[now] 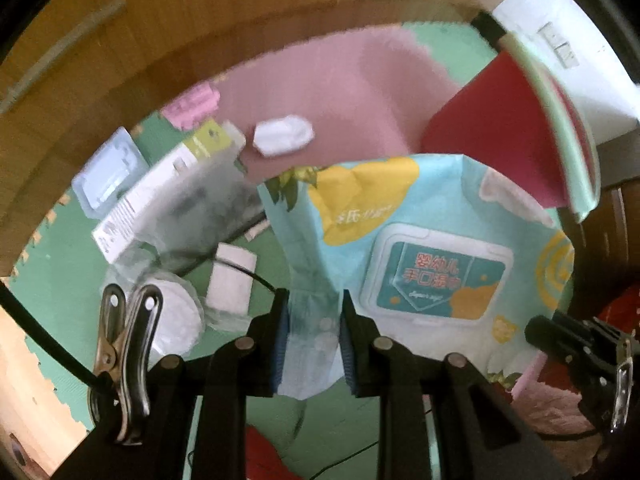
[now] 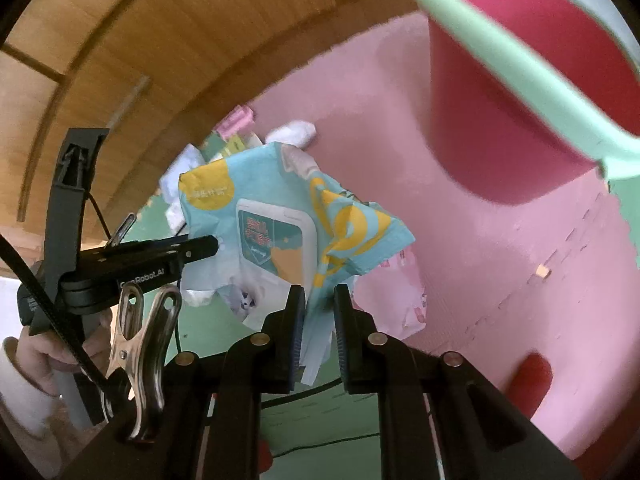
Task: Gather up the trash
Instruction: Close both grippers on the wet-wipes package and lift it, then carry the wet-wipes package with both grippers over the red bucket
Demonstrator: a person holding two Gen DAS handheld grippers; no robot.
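Left wrist view, left to right: clear plastic tray [image 1: 107,176] and white carton [image 1: 168,196] lie on the green floor mat [image 1: 60,264], pink clip-like item [image 1: 192,105] behind them. Round white pads [image 1: 176,320] and a folded white sheet [image 1: 232,280] sit near the carton. Crumpled white tissue [image 1: 283,134] lies apart on the pink mat [image 1: 344,92]. Left tool [image 1: 314,334] is clamped on the bottom edge of the wet-wipes pack [image 1: 420,248], which hangs off the floor. Red bin [image 1: 496,136] with mint rim sits tilted just behind the pack's right side. Right tool's tip [image 1: 576,344] shows at far right.

Right wrist view: left tool's body [image 2: 136,268] comes in from the left, a hand [image 2: 48,352] on its handle. Same wipes pack [image 2: 280,220] is mid-air, crumpled. Right tool [image 2: 320,332] is pinching the pack's lower right edge. So both tools grip it. Bin [image 2: 520,80] upper right, above and beside the pack.
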